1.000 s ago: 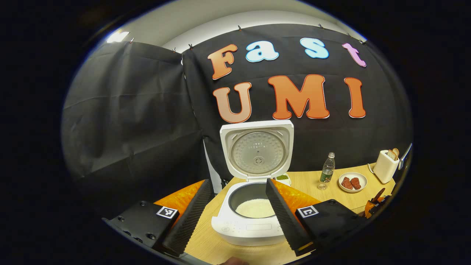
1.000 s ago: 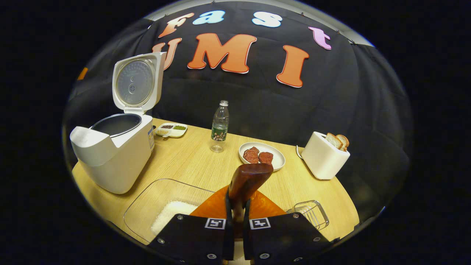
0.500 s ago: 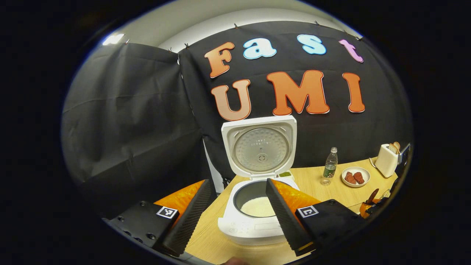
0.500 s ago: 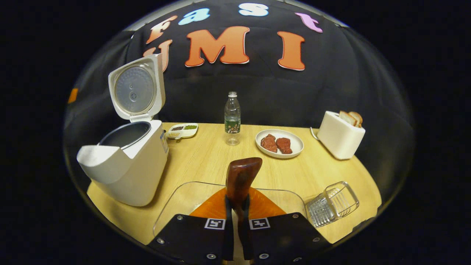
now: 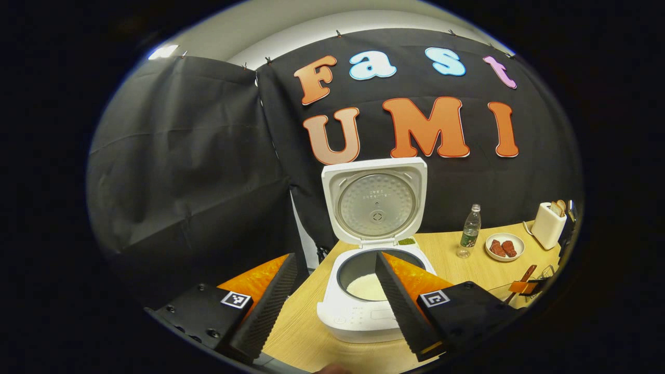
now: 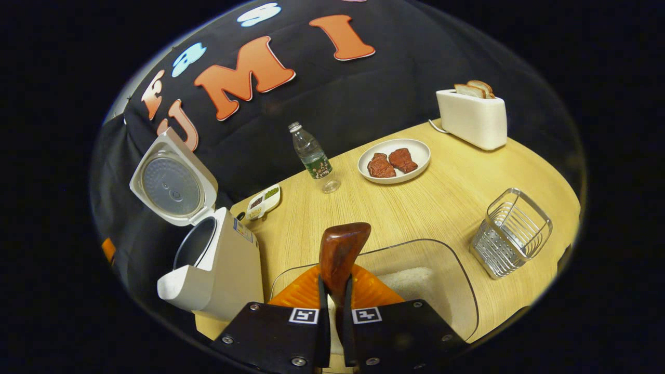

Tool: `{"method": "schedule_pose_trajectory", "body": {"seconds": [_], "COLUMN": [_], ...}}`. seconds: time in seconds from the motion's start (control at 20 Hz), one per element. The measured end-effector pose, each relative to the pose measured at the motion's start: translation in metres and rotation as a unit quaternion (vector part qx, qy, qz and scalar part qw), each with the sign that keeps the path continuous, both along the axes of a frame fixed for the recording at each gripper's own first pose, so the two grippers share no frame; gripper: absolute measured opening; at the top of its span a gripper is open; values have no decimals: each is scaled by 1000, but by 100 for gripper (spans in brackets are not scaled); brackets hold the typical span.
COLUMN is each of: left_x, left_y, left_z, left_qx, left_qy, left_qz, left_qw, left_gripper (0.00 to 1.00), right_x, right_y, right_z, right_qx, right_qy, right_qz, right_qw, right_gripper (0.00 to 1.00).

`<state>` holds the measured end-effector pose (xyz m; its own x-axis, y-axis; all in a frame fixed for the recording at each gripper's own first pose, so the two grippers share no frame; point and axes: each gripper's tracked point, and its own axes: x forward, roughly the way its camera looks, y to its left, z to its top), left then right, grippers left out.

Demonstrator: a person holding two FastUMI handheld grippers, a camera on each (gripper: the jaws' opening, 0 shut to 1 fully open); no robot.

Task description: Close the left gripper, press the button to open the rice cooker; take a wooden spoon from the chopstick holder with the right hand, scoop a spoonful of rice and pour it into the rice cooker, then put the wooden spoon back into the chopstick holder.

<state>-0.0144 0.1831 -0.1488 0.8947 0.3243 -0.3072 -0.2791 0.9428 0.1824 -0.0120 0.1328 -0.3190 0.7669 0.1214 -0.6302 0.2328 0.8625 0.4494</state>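
The right gripper (image 6: 335,296) is clamping both fingers on the handle of the wooden spoon (image 6: 340,254) and holding it above the clear rice tray (image 6: 457,280). The metal holder (image 6: 511,231) is standing on the table (image 6: 415,208) just beside the tray. The left gripper (image 5: 332,296) is hanging with its jaws wide apart in front of the cooker (image 5: 363,317), whose lid (image 5: 375,205) is standing open, with rice (image 5: 366,286) lying in the pot.

Black cloth wall (image 5: 182,156) hangs in creased panels behind a light wooden tabletop (image 6: 415,208); pale ceiling (image 5: 291,26) above, one bright light (image 5: 162,52).
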Motion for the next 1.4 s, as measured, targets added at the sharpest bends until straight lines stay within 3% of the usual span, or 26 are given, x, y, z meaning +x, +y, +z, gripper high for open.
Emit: {"method": "schedule_pose_trajectory", "body": {"seconds": [0.5, 0.9, 1.4], "left_x": [-5, -2, -9], "left_y": [-1, -17, -27], "left_z": [-1, 6, 16], "left_qx": [-1, 0, -9], "left_qy": [4, -6, -25], "left_qz": [-1, -5, 11], "left_qw": [1000, 1000, 1000], "left_gripper": [99, 99, 99], "right_x": [3, -3, 14], "right_y": [9, -53, -66], "right_z": [-6, 5, 68], "right_qx": [141, 202, 356], "right_qy": [35, 22, 1], "right_qz": [-16, -50, -82], "right_qw": [989, 978, 931], "right_gripper": [9, 9, 9]}}
